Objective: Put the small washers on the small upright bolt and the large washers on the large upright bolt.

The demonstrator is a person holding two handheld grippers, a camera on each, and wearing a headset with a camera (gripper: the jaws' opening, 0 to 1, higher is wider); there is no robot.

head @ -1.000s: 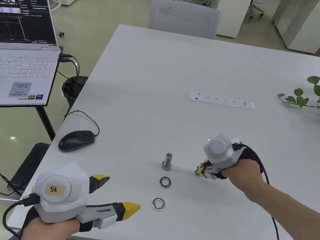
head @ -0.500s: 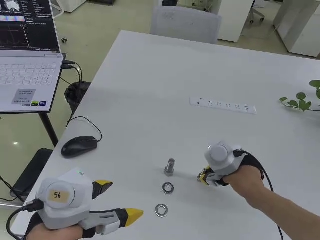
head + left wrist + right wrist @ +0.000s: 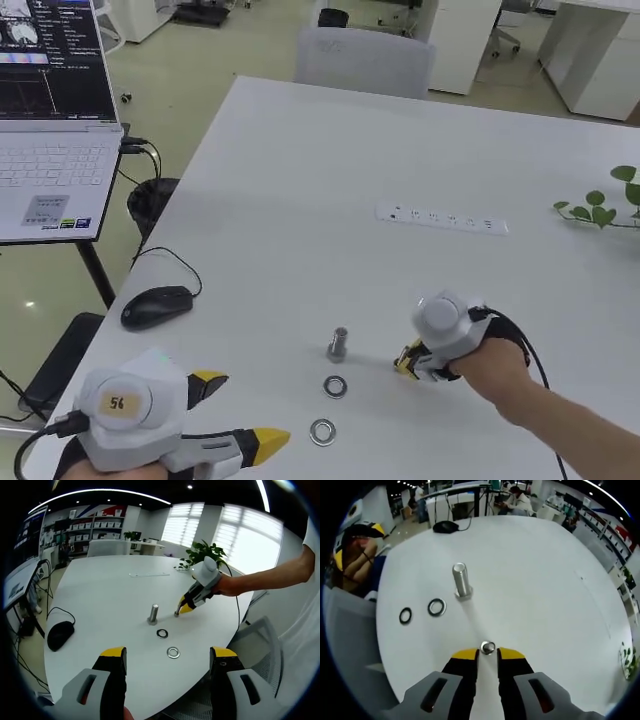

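The bolt (image 3: pixel 338 343) stands behind the far washer (image 3: pixel 335 386) (near washer (image 3: pixel 322 432) closer still), mouse (image 3: pixel 156 306) well left.

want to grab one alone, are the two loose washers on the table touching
Apart. The head view shows bare table between the upper washer and the lower washer; the right gripper view shows the same gap.

An office: laptop (image 3: pixel 50 130), mouse (image 3: pixel 155 305), white table (image 3: pixel 330 170) (chair (image 3: pixel 365 62) behind).

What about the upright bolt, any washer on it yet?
No, the bolt stands bare; two washers lie flat on the table beside it.
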